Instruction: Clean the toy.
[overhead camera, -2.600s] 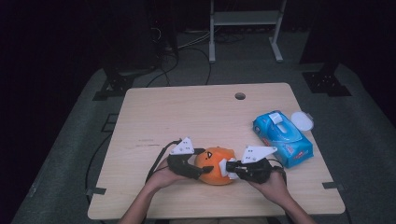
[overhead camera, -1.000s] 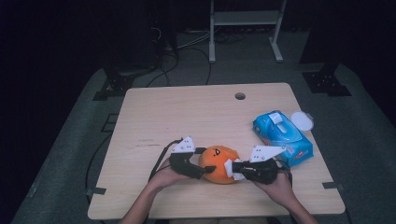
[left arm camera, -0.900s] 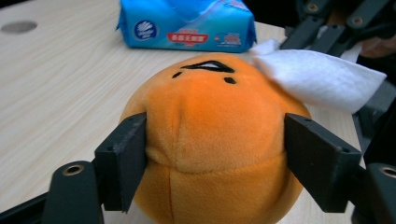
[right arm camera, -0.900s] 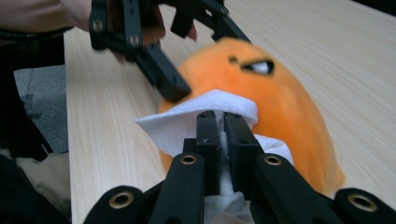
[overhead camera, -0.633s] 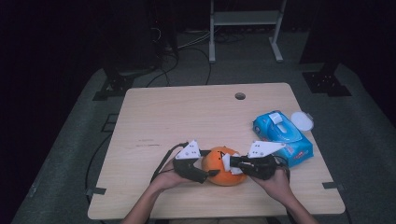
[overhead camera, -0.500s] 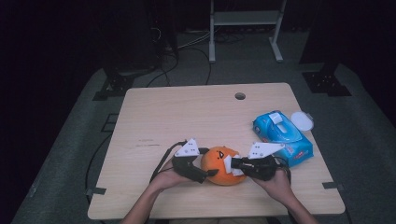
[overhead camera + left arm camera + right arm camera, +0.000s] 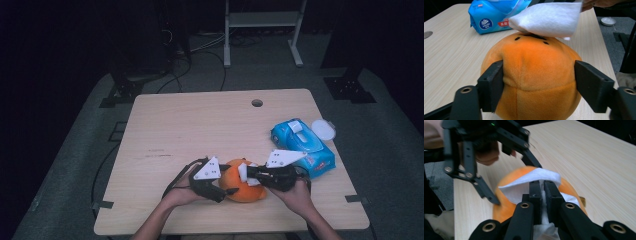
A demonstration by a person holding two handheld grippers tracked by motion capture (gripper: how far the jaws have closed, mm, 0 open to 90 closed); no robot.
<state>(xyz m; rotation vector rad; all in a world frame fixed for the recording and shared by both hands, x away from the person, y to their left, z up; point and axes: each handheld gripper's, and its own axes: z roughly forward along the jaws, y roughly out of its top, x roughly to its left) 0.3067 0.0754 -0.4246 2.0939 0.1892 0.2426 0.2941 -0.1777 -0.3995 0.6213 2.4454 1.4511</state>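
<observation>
Left gripper [image 7: 537, 82] clamped on orange plush [image 7: 531, 75]; right gripper [image 7: 543, 187] pinching white wipe [image 7: 534, 182], pressed on plush top.

Near the front edge of the table [image 7: 200, 125] sits a round plush toy [image 7: 246, 191], between the two grippers: the left gripper [image 7: 226, 189] flanks it from the left with a jaw on either side, the right gripper [image 7: 246, 172] comes in from the right. A folded wipe [image 7: 546, 18] lies on top of the toy, pinched in the right gripper. Right of and behind the toy lies a pack of wet wipes [image 7: 302, 147]; just behind that, at the table's right edge, what seems to be a small round lid [image 7: 323, 130]. A cable hole [image 7: 257, 103] sits near the far edge.
</observation>
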